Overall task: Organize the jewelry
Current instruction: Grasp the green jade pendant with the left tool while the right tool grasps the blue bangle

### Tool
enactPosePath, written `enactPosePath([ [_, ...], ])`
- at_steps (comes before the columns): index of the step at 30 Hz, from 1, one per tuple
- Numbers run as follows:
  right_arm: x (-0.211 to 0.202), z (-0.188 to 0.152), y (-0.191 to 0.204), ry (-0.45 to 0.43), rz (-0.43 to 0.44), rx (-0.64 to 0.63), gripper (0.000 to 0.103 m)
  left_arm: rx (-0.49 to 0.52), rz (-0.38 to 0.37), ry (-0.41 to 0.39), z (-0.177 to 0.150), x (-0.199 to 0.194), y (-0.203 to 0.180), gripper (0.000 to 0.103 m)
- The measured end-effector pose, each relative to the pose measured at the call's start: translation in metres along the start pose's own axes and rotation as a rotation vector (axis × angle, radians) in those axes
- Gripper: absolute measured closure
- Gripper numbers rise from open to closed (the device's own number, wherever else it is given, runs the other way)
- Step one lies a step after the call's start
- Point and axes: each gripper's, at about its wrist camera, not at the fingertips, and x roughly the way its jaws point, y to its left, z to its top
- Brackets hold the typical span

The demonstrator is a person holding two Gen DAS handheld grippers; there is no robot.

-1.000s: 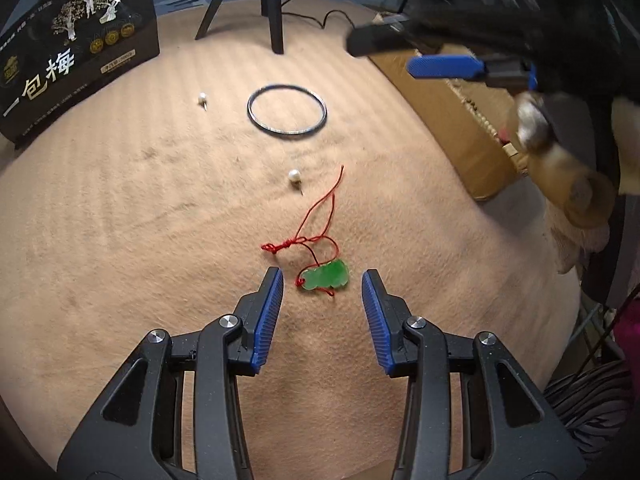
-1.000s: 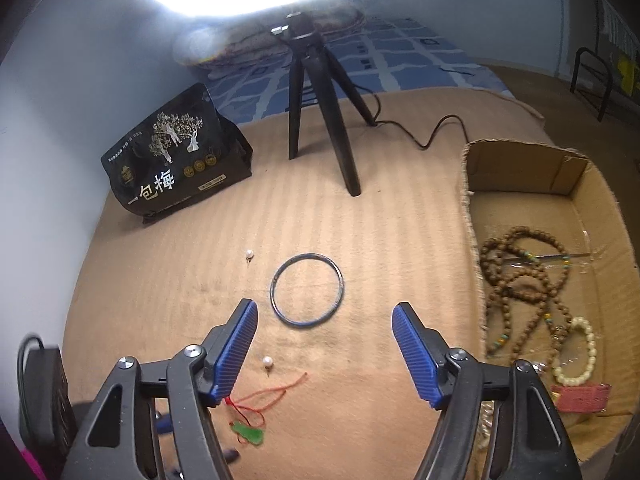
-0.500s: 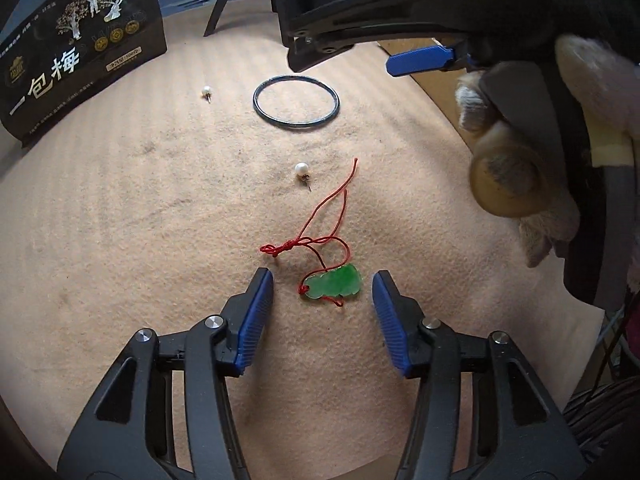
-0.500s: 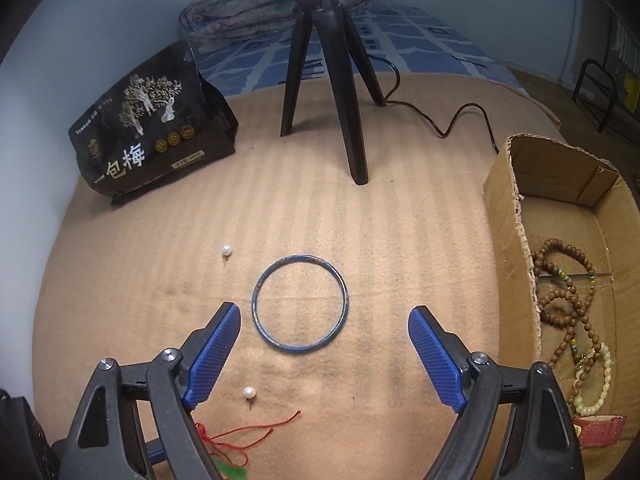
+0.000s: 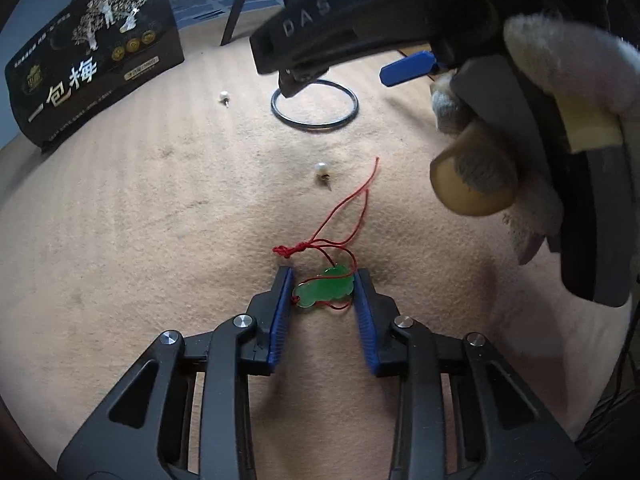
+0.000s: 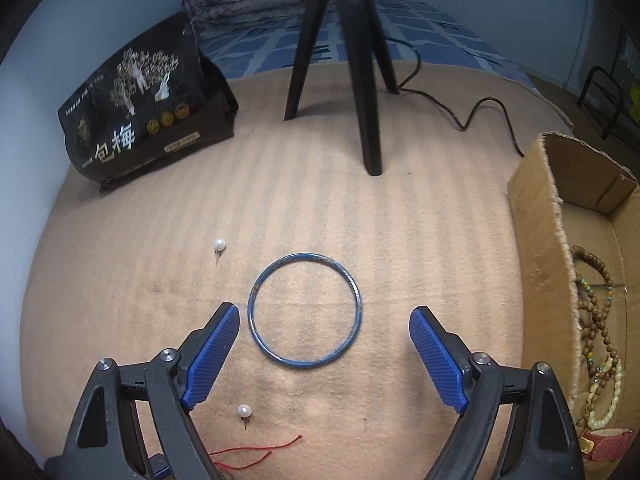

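A green jade pendant (image 5: pixel 324 291) on a red cord (image 5: pixel 344 216) lies on the tan cloth. My left gripper (image 5: pixel 323 290) has closed around it, both blue pads touching its ends. My right gripper (image 6: pixel 324 320) is open wide, its pads on either side of a blue bangle (image 6: pixel 305 315) that lies flat on the cloth; the bangle also shows in the left wrist view (image 5: pixel 314 106). Two pearl stud earrings lie loose, one (image 6: pixel 219 245) left of the bangle, one (image 6: pixel 244 411) nearer me.
A cardboard box (image 6: pixel 548 264) at the right holds wooden bead strings (image 6: pixel 596 312) and a pale bracelet. A black tripod (image 6: pixel 360 76) with a cable and a black snack bag (image 6: pixel 140 100) stand at the back of the cloth.
My left gripper moved forward and closed its jaws onto the jade pendant. My right gripper moved forward and down over the blue bangle, still open.
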Motion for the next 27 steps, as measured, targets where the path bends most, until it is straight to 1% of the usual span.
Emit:
enactPosePath([
  [8,0.019,0.000,0.014,0.029,-0.041,-0.069,0.013,-0.008,-0.020,0.001,-0.002,-0.003,0.011,0.073],
  [11,0.024,-0.001,0.019,0.037,-0.075,-0.105,0.013,-0.012,-0.026,0.003,0.000,-0.002,0.015,0.073],
  [12,0.025,-0.001,0.021,0.039,-0.085,-0.119,0.015,-0.012,-0.027,0.004,0.000,-0.002,0.015,0.073],
  [13,0.025,-0.002,0.023,0.041,-0.088,-0.131,0.022,-0.014,-0.028,0.004,0.000,-0.002,0.015,0.073],
  [15,0.023,-0.002,0.025,0.041,-0.089,-0.146,0.030,-0.018,-0.031,0.004,0.002,-0.001,0.018,0.073],
  [20,0.017,-0.004,0.028,0.033,-0.095,-0.163,0.030,-0.028,-0.031,0.003,0.003,-0.001,0.021,0.073],
  [27,-0.006,-0.006,0.023,-0.006,-0.087,-0.152,0.030,-0.049,-0.025,-0.011,0.004,-0.009,0.028,0.073],
])
